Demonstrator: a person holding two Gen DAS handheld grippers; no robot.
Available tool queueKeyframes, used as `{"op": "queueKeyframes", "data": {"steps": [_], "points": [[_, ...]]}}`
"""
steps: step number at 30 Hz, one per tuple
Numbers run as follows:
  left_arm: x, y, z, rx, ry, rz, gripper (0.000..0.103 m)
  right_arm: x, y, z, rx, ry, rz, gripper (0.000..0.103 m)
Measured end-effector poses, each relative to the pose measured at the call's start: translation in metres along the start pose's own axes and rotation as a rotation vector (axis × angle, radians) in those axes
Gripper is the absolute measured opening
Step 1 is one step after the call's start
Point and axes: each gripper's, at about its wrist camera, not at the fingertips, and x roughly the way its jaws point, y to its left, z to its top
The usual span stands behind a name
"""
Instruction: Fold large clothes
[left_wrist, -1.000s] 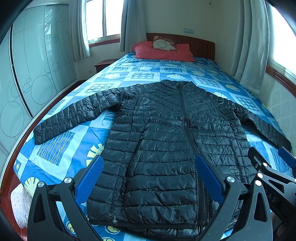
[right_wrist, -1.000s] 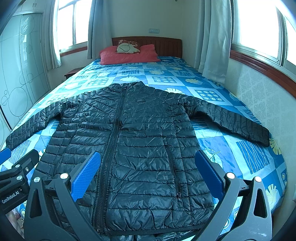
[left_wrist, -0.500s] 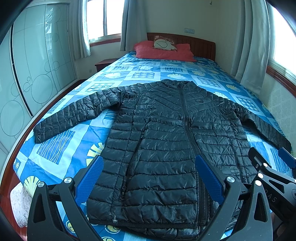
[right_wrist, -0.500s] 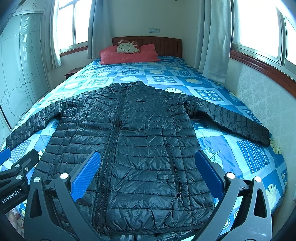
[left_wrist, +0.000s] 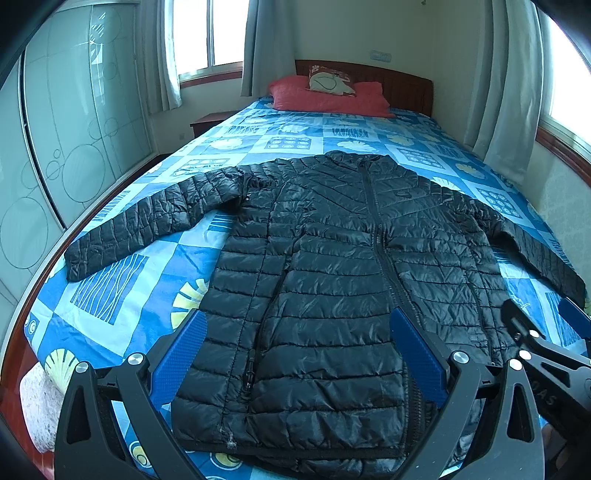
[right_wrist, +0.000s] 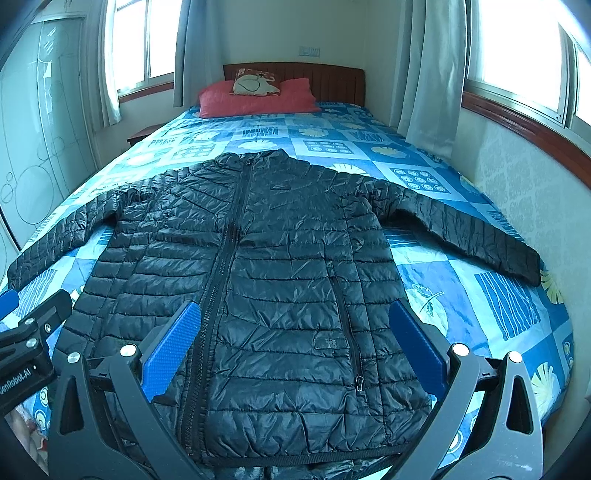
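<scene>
Black quilted jacket (left_wrist: 332, 295) is lying flat, front up and zipped, on the bed (left_wrist: 122, 295), sleeves spread out to both sides, collar pointing away from both hand-held grippers, hem nearest them.

Left hand-held gripper (left_wrist: 299, 360) is hovering above the hem end, jaws spread wide, gripping nothing. Blue pads (left_wrist: 181, 354) are framing the jacket's lower left half; the zip is running up just inside its right finger. Left sleeve is reaching out ahead and left of it.

Right hand-held gripper (right_wrist: 295, 350) is hovering alongside, also spread wide and holding nothing. Zip is sitting just inside its left finger, pocket zip and small patch between the fingers. Right sleeve is stretching ahead and right, cuff near the bed's edge by the wall.

Each tool is showing in the other's view: right one at the right edge of the left camera, left one at the left edge of the right camera.

Bedspread is showing a blue patchwork print. Red pillow (right_wrist: 255, 98) with a small cushion (right_wrist: 255, 83) on top is lying far ahead at the wooden headboard (right_wrist: 325, 79). Frosted wardrobe doors (left_wrist: 74, 118) are standing off to the left, curtained windows ahead and to the right.
</scene>
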Motion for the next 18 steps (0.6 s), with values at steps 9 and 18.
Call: {"op": "queueKeyframes", "data": {"steps": [9,18], "points": [[0.054,0.049,0.001,-0.055,0.047,0.113,0.098,0.025,-0.014,-0.001,0.022,0.036,-0.017,0.101],[0.122,0.146,0.007,-0.194,0.115,0.331,0.098,0.064,-0.061,0.008,0.116,0.061,-0.019,0.101]]}}
